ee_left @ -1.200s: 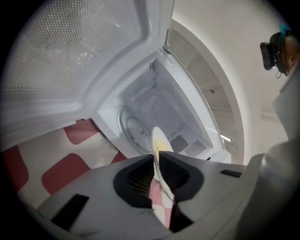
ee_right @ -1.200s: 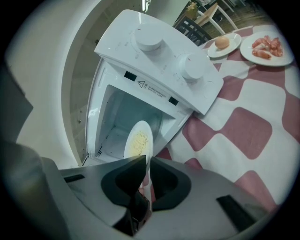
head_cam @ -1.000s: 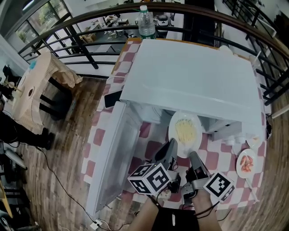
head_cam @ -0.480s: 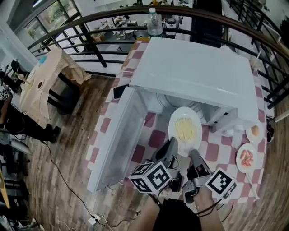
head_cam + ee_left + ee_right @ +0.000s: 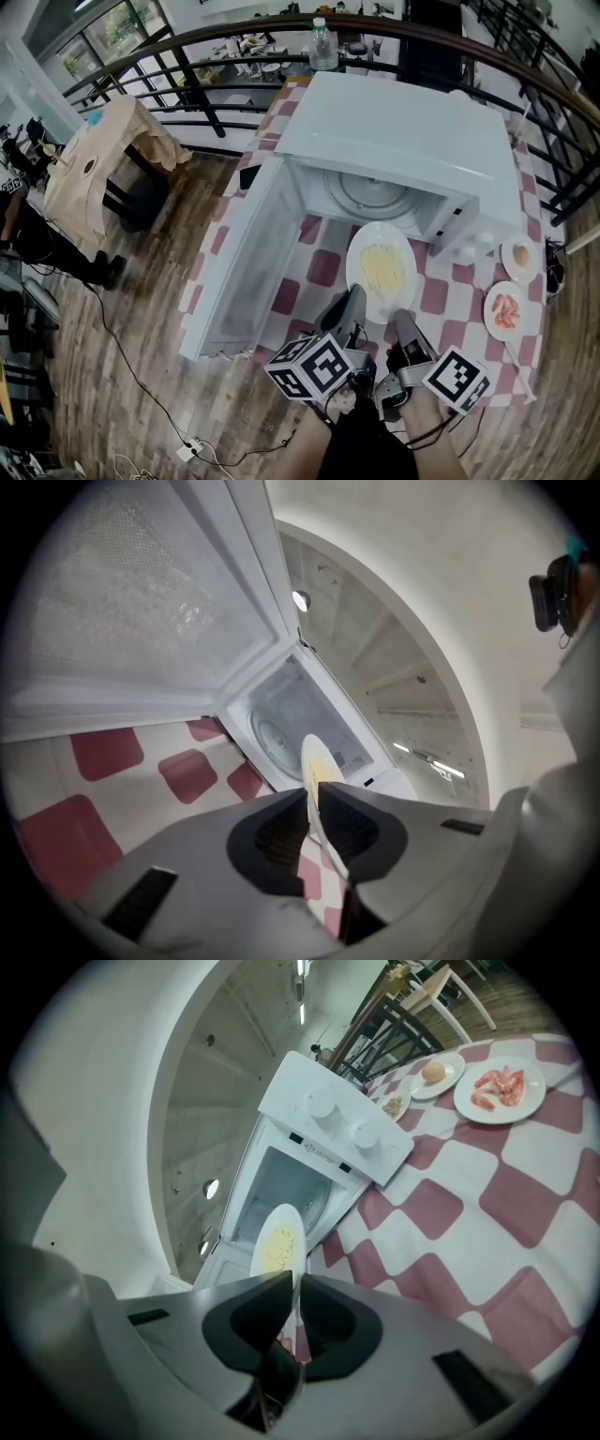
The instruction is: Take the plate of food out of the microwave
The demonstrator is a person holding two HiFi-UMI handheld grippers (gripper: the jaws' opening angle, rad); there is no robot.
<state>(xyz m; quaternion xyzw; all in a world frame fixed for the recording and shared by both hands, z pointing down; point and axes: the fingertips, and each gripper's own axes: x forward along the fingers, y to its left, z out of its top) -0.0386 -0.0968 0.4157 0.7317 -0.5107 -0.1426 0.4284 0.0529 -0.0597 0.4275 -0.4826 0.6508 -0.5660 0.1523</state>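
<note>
The white microwave [image 5: 403, 141] sits on a red and white checked surface [image 5: 441, 295]. Its door [image 5: 248, 272] hangs wide open on the left side. Inside you can see the round glass tray [image 5: 368, 195], and nothing is on it.

The plate [image 5: 354, 267] is out of the microwave. It is in the air just in front of the opening, over the checked surface. It has yellow food [image 5: 384, 269] in the middle.

2 grippers hold the plate by its near edge. The left gripper [image 5: 354, 302] has its jaws clenched on the edge at the left. The right gripper [image 5: 401, 323] has its jaws clenched on the edge at the right, just beside the first. In each gripper view the thin white edge runs right between the 2 jaws.

At the right of the surface are 2 small plates. 1 small plate [image 5: 505, 310] has pink food on it. The other small plate [image 5: 518, 256] has 1 round thing on it. A water bottle [image 5: 323, 47] stands behind the microwave.
</note>
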